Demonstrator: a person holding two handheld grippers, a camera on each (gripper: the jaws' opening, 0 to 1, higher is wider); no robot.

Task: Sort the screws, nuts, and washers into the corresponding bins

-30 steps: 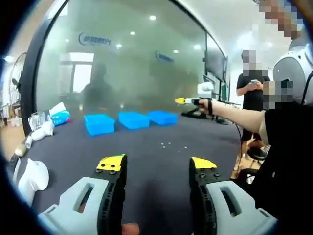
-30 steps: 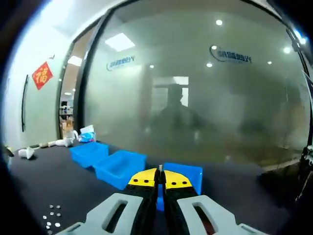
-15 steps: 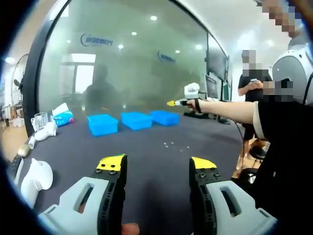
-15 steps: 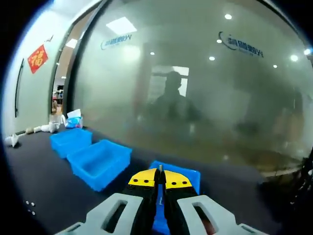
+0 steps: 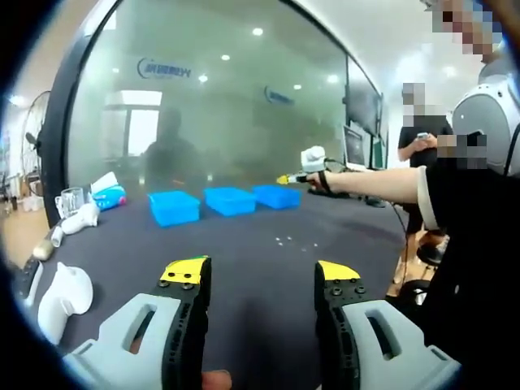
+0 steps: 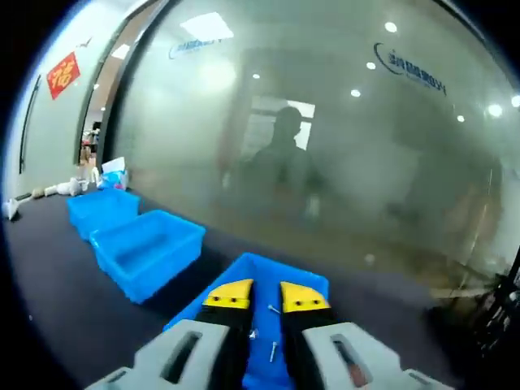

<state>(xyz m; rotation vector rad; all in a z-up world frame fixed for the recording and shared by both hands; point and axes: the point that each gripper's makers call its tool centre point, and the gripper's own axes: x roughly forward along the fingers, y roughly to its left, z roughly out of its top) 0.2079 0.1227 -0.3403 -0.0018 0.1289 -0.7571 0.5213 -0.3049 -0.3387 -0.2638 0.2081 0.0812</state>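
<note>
The right claw (image 6: 266, 296) stands released over the nearest blue bin (image 6: 244, 325), a small screw (image 6: 272, 351) lying just below its jaws. The left claw (image 5: 260, 272) waits released above the table (image 5: 244, 260). Next, I judge, it must go back for the loose parts (image 5: 294, 241).

Glossy blue plastic bins (image 6: 146, 248) sit on a matt dark tabletop (image 5: 244, 260) before frosted glass (image 6: 325, 146).

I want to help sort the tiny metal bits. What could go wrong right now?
The right gripper is open above the nearest blue bin, where a screw shows between its jaws; it might bounce out. The loose parts left on the dark table are tiny and could be missed.
</note>
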